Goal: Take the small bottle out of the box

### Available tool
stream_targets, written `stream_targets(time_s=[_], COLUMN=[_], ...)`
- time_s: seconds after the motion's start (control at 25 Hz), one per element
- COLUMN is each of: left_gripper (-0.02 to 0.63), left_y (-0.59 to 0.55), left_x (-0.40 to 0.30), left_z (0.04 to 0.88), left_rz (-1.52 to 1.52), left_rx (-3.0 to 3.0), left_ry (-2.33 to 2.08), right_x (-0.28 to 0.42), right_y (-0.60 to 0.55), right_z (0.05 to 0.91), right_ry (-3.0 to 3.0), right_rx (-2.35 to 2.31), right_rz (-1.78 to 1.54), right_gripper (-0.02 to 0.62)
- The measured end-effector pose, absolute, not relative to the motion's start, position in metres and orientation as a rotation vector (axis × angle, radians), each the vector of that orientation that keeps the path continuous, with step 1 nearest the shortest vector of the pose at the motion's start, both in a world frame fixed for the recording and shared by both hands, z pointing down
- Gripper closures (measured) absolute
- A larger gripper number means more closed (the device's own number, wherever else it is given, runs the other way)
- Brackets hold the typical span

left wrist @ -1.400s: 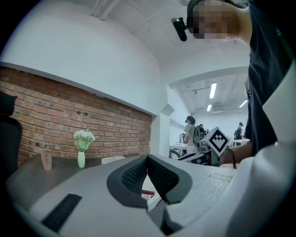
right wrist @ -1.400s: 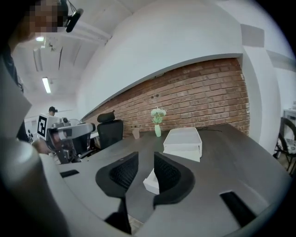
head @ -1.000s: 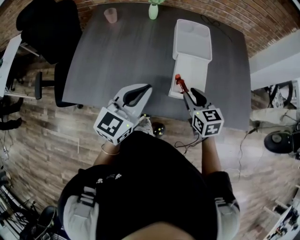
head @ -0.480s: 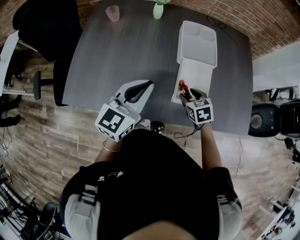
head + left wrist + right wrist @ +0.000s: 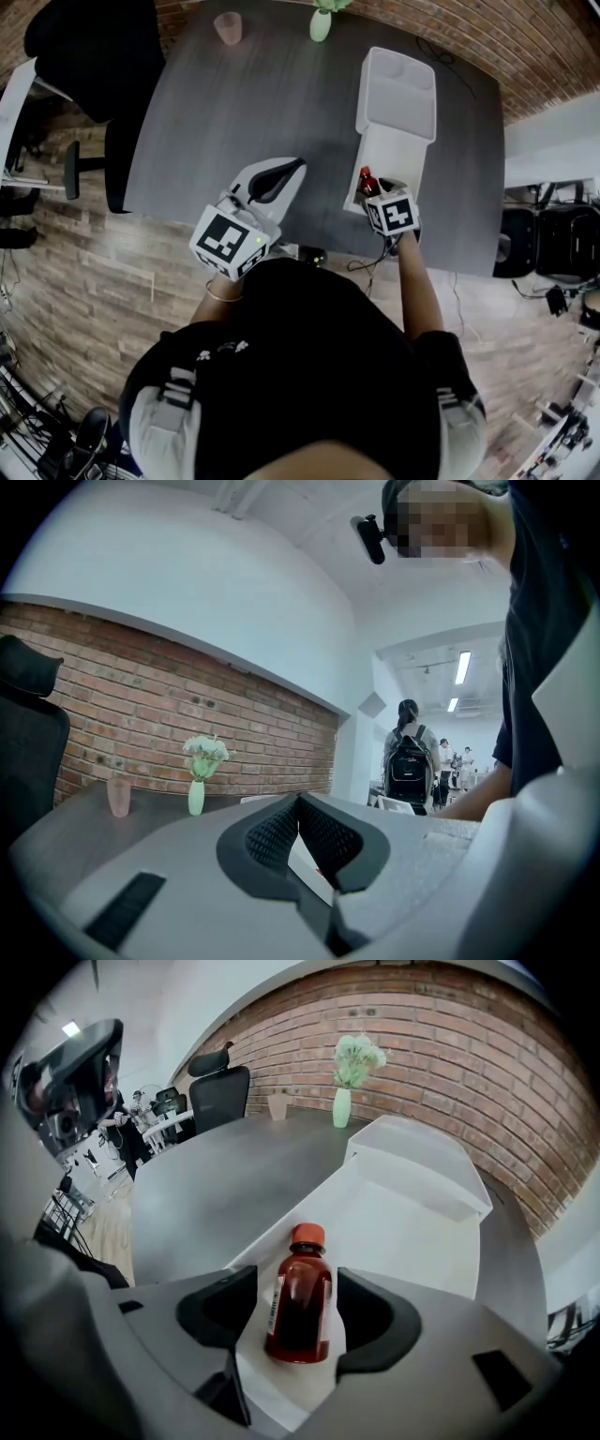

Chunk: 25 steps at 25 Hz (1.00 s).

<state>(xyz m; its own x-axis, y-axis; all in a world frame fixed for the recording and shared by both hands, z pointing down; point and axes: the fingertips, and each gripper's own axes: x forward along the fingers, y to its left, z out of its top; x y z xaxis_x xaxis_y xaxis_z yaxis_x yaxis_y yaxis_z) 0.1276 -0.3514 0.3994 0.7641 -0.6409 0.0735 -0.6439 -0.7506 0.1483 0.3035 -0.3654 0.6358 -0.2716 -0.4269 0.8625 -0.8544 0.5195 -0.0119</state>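
Note:
The small bottle (image 5: 300,1302), brown with a red cap, stands upright on the white box's opened lid flap (image 5: 403,1232) near the table's front edge. My right gripper (image 5: 295,1283) straddles it; its jaws are opening, and a gap shows between each pad and the bottle. From the head view the bottle (image 5: 367,178) peeks out just beyond the right gripper (image 5: 377,193). The open white box (image 5: 396,89) lies behind the flap. Left of the box, my left gripper (image 5: 281,173) hovers over the table edge, shut and holding nothing; its fingertips (image 5: 281,832) meet.
On the far side of the dark grey table (image 5: 253,103) are a pink cup (image 5: 227,26) and a green vase with flowers (image 5: 321,22). A black office chair (image 5: 84,56) is at the left. People stand far off in the left gripper view.
The right gripper's jaws have spread away from the bottle, which has gone from tilted in the grip to standing on the lid flap. The left gripper has barely moved.

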Motion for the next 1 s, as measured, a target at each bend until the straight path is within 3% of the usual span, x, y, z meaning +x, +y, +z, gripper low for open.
stream_targets(time_s=[1.0], left_gripper=[0.604], left_y=[-0.358], left_x=[0.120], left_z=[0.394], left_rz=[0.015], left_rx=[2.797], left_ry=[-1.043], right_x=[0.310], right_y=[-0.386], right_z=[0.649], right_ry=[-1.833], right_rx=[1.168], right_rz=[0.583], right_gripper=[0.374])
